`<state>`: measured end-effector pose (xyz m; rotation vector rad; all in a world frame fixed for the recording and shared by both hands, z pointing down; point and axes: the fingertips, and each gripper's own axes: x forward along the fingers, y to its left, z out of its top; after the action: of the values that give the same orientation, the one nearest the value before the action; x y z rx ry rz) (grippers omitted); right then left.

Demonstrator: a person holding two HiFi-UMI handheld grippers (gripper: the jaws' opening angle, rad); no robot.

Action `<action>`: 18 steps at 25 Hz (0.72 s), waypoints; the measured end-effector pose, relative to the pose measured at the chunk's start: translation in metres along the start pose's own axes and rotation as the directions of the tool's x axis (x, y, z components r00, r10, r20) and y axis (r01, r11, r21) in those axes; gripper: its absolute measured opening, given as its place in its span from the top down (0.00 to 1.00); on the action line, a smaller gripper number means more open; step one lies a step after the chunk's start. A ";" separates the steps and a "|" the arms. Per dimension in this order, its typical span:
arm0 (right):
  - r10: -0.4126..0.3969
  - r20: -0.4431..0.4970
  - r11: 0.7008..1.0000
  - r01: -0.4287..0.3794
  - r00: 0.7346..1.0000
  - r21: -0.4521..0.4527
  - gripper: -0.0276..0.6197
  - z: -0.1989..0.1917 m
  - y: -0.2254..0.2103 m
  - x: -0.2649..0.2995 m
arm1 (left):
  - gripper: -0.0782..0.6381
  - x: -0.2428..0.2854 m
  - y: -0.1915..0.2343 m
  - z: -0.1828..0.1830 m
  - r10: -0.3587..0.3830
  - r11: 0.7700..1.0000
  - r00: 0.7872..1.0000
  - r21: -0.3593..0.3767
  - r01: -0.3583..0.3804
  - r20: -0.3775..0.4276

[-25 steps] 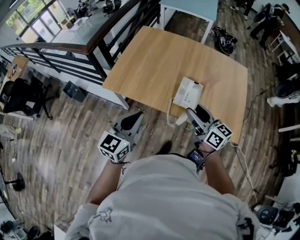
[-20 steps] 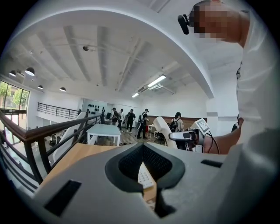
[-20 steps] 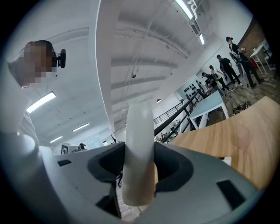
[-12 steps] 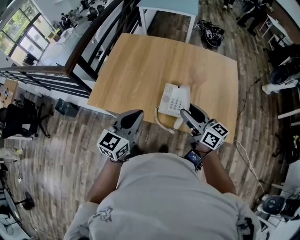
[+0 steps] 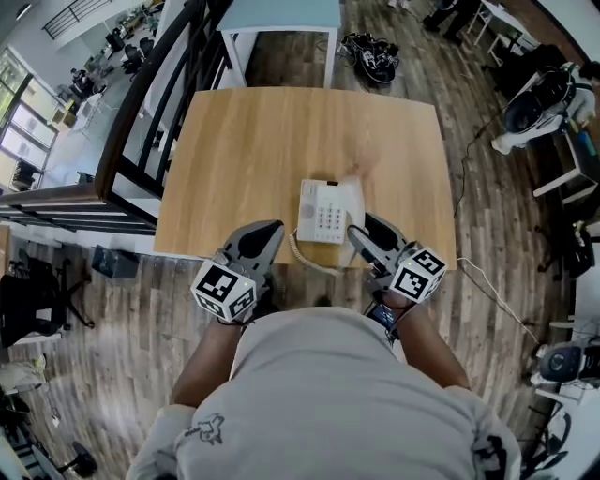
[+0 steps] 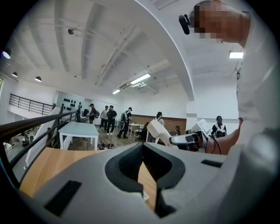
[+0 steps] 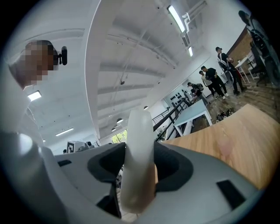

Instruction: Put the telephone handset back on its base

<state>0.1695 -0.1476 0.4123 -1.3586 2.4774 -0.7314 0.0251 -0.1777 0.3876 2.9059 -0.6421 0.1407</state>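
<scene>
Closest to me is the person's grey shirt (image 5: 328, 394), with a small print near the bottom that I cannot read. Each hand holds a gripper with a cube of black and white squares on it. The squares are patterns, not words.

The left gripper (image 5: 270, 228) sits at the near edge of the bench (image 5: 281, 131), to the left of the phone. Its fingers are pressed together and there is nothing between them.

The right gripper (image 5: 362, 227) is on the other side, also at the near edge. Its fingers are pinching the white handset (image 7: 138, 153). In the right gripper view the handset stands up tall between the two fingers. In the head view it is just beside the right side of the phone base (image 5: 322, 212). I cannot tell if it touches the base.

A curly white cord (image 5: 302, 257) hangs off the near edge of the bench, between the two grippers. The base has rows of small keys, but they are too small for me to read.

Past the bench there is a small pale blue table (image 5: 281, 14) and a black pile of cables (image 5: 367, 52) on the wood floor. A black railing (image 5: 141, 122) runs along the left. Far back in the room, some people (image 6: 109, 118) are standing.
</scene>
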 end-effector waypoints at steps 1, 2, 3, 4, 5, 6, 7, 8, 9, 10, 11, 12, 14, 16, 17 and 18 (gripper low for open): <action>-0.015 0.006 1.000 0.015 1.000 0.000 0.63 0.000 0.000 0.001 | 0.88 0.003 0.004 0.001 -0.020 1.000 1.000 0.000 0.020 0.000; -0.030 0.012 1.000 0.030 0.999 0.000 0.63 0.000 0.001 0.004 | 0.88 0.006 0.008 0.002 -0.040 0.999 0.999 0.001 0.040 0.001; -0.044 0.016 0.999 0.044 0.999 0.000 0.63 0.001 0.002 0.006 | 0.88 0.008 0.012 0.004 -0.060 0.998 0.998 0.004 0.060 0.001; -0.059 0.020 0.998 0.059 0.998 -0.001 0.63 0.001 0.002 0.010 | 0.88 0.010 0.017 0.006 -0.079 0.997 0.997 0.008 0.079 0.000; -0.075 0.025 0.997 0.075 0.997 0.001 0.63 0.000 0.003 0.013 | 0.88 0.011 0.022 0.008 -0.098 0.995 0.995 0.010 0.098 0.000; -0.092 0.031 0.996 0.092 0.995 0.003 0.63 0.000 0.004 0.017 | 0.88 0.012 0.027 0.009 -0.117 0.993 0.993 0.012 0.117 -0.002; -0.110 0.039 0.994 0.110 0.993 0.006 0.63 -0.002 0.006 0.020 | 0.88 0.012 0.032 0.011 -0.136 0.991 0.991 0.014 0.137 -0.003; -0.128 0.049 0.992 0.127 0.991 0.010 0.63 -0.003 0.007 0.024 | 0.88 0.012 0.037 0.013 -0.155 0.988 0.988 0.018 0.155 -0.005; -0.144 0.057 0.990 0.143 0.988 0.014 0.63 -0.004 0.009 0.028 | 0.88 0.011 0.043 0.015 -0.172 0.985 0.985 0.023 0.173 -0.007; -0.159 0.065 0.987 0.158 0.985 0.017 0.63 -0.005 0.010 0.033 | 0.88 0.010 0.049 0.016 -0.188 0.982 0.982 0.027 0.188 -0.009; -0.173 0.070 0.985 0.172 0.982 0.020 0.63 -0.007 0.012 0.039 | 0.88 0.009 0.056 0.017 -0.202 0.979 0.979 0.030 0.202 -0.011; -0.185 0.074 0.983 0.183 0.980 0.023 0.63 -0.009 0.013 0.046 | 0.88 0.007 0.063 0.018 -0.215 0.976 0.977 0.032 0.215 -0.014; -0.206 0.088 0.979 0.204 0.975 0.030 0.63 -0.014 0.017 0.059 | 0.88 0.001 0.078 0.018 -0.238 0.970 0.971 0.037 0.239 -0.023; -0.231 0.109 0.973 0.228 0.967 0.037 0.63 -0.017 0.022 0.071 | 0.88 -0.005 0.092 0.018 -0.262 0.964 0.964 0.042 0.263 -0.032; -0.247 0.118 0.969 0.244 0.962 0.039 0.63 -0.019 0.023 0.076 | 0.88 -0.007 0.099 0.019 -0.275 0.960 0.961 0.041 0.276 -0.034; -0.266 0.123 0.964 0.263 0.956 0.038 0.63 -0.021 0.024 0.081 | 0.88 -0.010 0.105 0.019 -0.287 0.957 0.957 0.035 0.288 -0.033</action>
<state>0.0986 -0.1980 0.4213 -1.6947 2.2090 -0.6970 -0.0274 -0.2714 0.3826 2.9881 -0.2077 0.1579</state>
